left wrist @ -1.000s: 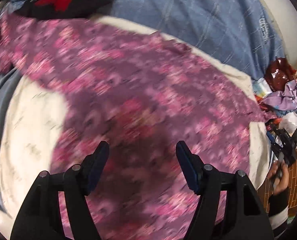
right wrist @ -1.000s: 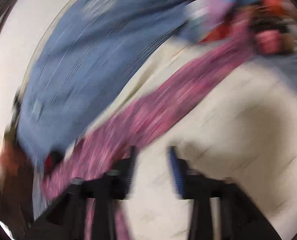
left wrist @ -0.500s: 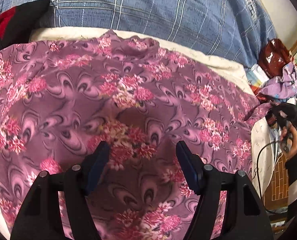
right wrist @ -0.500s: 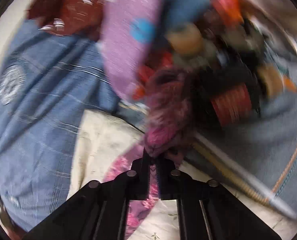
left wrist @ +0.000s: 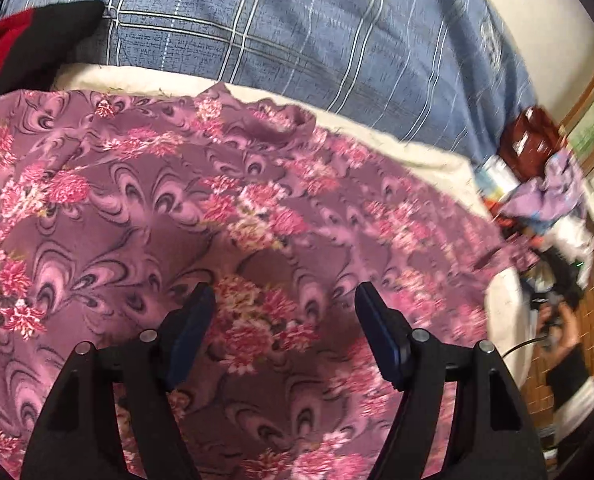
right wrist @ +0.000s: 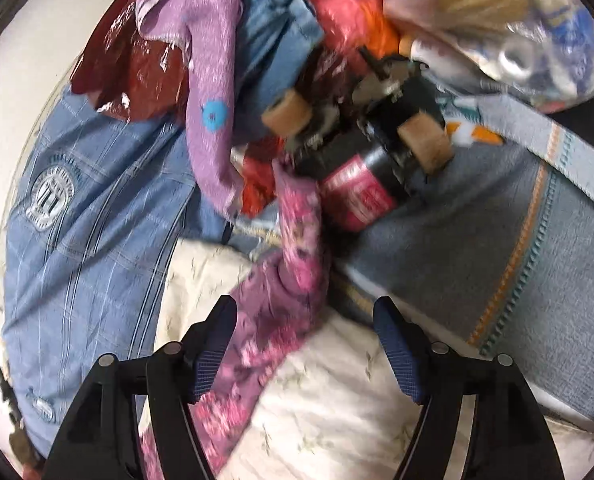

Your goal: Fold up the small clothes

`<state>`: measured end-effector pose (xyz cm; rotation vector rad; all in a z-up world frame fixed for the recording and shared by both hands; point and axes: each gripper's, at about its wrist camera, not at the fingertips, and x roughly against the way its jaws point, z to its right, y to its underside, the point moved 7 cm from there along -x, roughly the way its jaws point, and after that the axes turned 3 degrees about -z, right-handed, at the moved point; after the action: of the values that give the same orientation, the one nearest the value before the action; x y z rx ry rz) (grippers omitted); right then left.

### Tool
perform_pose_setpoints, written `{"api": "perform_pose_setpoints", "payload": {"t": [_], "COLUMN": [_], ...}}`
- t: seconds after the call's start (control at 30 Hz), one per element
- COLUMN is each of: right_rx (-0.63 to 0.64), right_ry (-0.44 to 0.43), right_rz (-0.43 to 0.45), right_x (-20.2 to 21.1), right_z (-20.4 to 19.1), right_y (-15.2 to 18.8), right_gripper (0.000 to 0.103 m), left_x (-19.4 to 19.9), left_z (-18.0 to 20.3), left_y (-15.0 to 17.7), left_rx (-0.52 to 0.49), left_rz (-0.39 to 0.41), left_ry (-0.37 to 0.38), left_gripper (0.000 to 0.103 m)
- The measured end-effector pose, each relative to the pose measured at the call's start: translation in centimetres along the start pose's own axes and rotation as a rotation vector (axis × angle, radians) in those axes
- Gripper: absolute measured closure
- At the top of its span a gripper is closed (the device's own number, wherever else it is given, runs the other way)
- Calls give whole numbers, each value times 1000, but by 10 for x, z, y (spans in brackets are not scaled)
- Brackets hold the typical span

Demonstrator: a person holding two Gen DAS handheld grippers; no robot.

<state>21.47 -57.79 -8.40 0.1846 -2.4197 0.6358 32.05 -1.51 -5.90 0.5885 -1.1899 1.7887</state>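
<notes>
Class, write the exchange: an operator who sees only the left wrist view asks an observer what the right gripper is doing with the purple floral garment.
Operator: Is the right gripper holding anything?
Observer: No. The right gripper is opening; the sleeve end of the floral garment lies between its pads, unpinched.
Operator: What lies past that sleeve?
Observer: A black and red cylinder in a heap of clothes.
Operator: And to the gripper's left?
Observer: A blue checked cover with a round white crest.
</notes>
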Motion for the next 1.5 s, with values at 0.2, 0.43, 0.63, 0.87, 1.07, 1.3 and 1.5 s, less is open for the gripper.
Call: {"api": "perform_pose_setpoints", "payload": {"t": [0.2,0.43,0.63,0.87,1.07,1.3,1.5], "right_rx": [99,422,604,756,886,929,1007], "right_ry": [113,44,-73,-225,-302,-370,-300], "right_rz": [-10,117,6,-218,-401,-580,-739], "right_x": [-24,38,35,9,-27,-55,-58], "right_z": [-17,-107,-189,-268,-324,-349,-328], "right_y": [-9,5,81,223,351,476,529], "right_gripper": [94,93,93,93,93,88,69], "left_x": [5,-4,9,26,46,70,64], "left_z": [-8,-34,-39,-59,-91,-134,-147], "left_y": [-8,-11,-12,-18,-24,-30,-25], "left_rx": [-6,77,92,134,220,340,386], "left_rz": [37,4,22,43,80,132,101], "left_ry": [-41,-60,-51,-43,-44,-15,12], "left_gripper": [31,31,31,31,31,31,31]}}
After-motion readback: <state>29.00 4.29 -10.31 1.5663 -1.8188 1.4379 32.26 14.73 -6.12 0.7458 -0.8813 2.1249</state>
